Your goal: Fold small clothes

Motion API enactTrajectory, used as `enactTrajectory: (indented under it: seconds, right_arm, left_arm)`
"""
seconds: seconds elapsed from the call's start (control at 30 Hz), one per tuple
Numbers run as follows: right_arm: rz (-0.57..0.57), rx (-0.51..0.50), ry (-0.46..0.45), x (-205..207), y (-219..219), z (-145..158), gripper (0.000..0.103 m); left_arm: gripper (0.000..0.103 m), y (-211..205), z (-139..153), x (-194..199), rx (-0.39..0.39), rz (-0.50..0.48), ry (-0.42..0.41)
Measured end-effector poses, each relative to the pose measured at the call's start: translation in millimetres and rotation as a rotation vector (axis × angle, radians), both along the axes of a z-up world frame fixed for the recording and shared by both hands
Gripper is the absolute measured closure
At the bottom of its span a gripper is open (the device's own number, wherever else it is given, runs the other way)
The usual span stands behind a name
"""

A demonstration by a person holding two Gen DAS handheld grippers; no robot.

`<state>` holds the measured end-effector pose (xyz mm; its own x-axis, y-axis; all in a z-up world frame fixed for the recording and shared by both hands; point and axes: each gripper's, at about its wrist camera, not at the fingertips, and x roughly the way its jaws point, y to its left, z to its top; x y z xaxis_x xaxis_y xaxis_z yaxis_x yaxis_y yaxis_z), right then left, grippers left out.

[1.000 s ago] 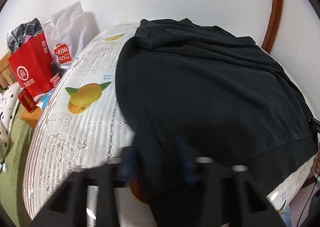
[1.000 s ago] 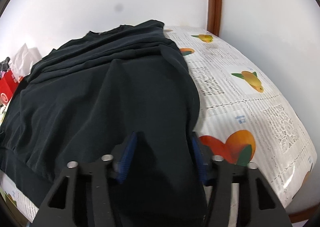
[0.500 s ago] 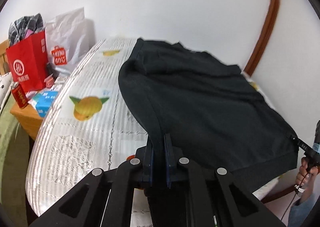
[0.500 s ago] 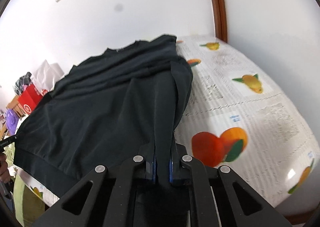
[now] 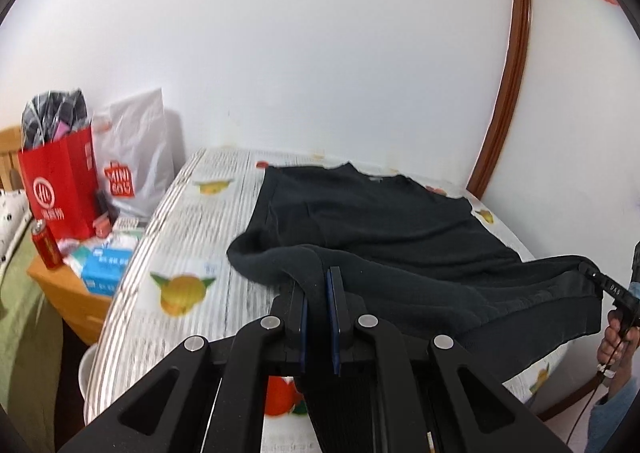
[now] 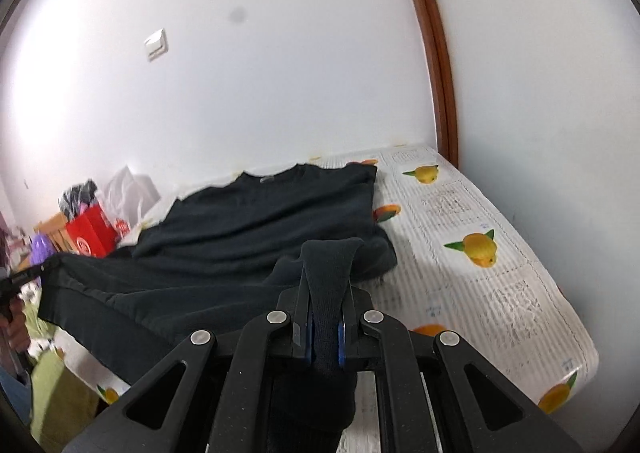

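A black sweatshirt lies on a table covered with a fruit-print cloth; its collar is at the far end by the wall. My left gripper is shut on the near left corner of the hem and holds it lifted above the table. My right gripper is shut on the near right corner, and the ribbed hem sticks up between its fingers. The hem hangs stretched between the two grippers. The sweatshirt shows in the right wrist view too, over the cloth.
A red paper bag and a white Miniso bag stand left of the table on a wooden stand with a red can and a blue box. The wall is close behind. A brown door frame is at right.
Both grippers closed on the near hem corners and lifted them up off the table; the near half of the sweatshirt now rises from the cloth and bunches toward the collar.
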<state>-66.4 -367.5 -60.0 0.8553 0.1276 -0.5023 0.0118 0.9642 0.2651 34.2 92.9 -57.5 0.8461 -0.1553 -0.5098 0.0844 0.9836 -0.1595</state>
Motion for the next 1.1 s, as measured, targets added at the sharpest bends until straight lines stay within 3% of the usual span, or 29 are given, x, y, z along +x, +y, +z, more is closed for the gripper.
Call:
enactTrajectory:
  seconds: [0.17, 0.3, 0.57, 0.83, 1.1]
  right_arm:
    - [-0.044, 0.031, -0.026, 33.0, -6.7, 11.2, 0.095]
    - [-0.055, 0.061, -0.013, 70.0, -9.9, 17.5, 0.095]
    - [-0.055, 0.006, 0.014, 135.8, -2.2, 17.8, 0.095]
    - [-0.021, -0.045, 0.09, 208.9, 2.0, -10.7, 0.095]
    - [-0.031, -0.051, 0.212, 257.7, 2.5, -60.0, 0.094]
  left_arm:
    - [0.094, -15.5, 9.4, 30.0, 0.067, 0.043, -0.021]
    - [0.094, -15.4, 13.8, 65.2, 0.051, 0.067, 0.005]
    - [0.094, -23.5, 4.8, 130.8, 0.115, 0.126, 0.012]
    - [0.094, -22.9, -30.5, 196.5, 0.15, 0.173, 0.102]
    - [0.094, -19.1, -63.3, 218.3, 0.169, 0.174, 0.181]
